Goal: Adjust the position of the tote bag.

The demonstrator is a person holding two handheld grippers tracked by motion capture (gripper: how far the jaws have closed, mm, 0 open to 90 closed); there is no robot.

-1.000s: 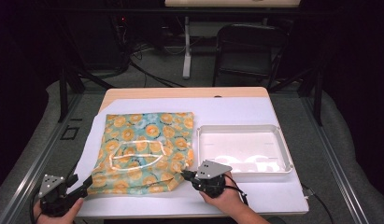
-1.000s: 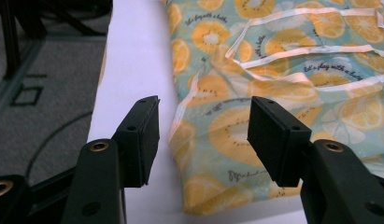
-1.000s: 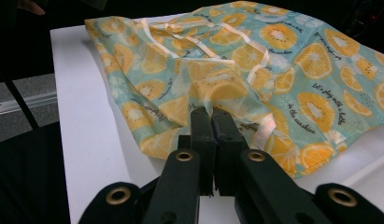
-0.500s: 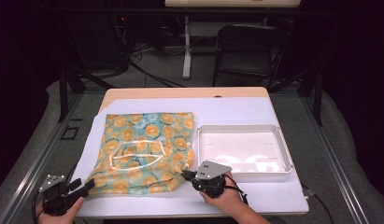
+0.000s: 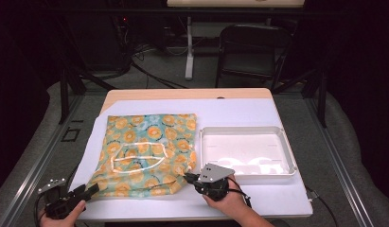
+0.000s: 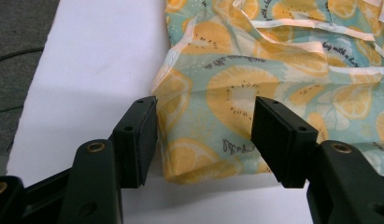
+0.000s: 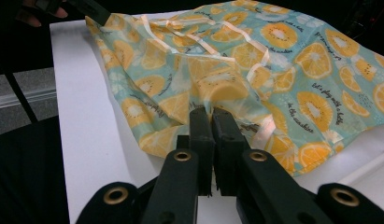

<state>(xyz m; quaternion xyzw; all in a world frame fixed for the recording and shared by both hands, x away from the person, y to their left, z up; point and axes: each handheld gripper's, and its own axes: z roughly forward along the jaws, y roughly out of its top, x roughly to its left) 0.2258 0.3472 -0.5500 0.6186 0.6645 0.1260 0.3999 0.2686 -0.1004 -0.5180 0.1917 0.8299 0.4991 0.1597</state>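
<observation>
A fabric bag (image 5: pixel 145 151) printed with orange slices on pale blue lies flat on the white table cover, its pale handles resting on top. My right gripper (image 5: pixel 186 177) is at the bag's near right corner. In the right gripper view the right gripper (image 7: pixel 212 112) is shut, pinching a raised fold of the bag (image 7: pixel 273 60) at its tips. My left gripper (image 5: pixel 92 189) is at the near left corner. In the left gripper view the left gripper (image 6: pixel 206 135) is open, and the bag's corner (image 6: pixel 255 70) lies between the jaws without being pressed.
A white plastic tray (image 5: pixel 289 156) stands to the right of the bag, close to my right hand. The table cover (image 5: pixel 239 113) ends just ahead of both hands. Beyond the table stand a dark folding chair (image 5: pixel 251 47) and cables on the floor.
The left gripper has shifted very slightly toward the near edge. The right gripper and the bag have kept still.
</observation>
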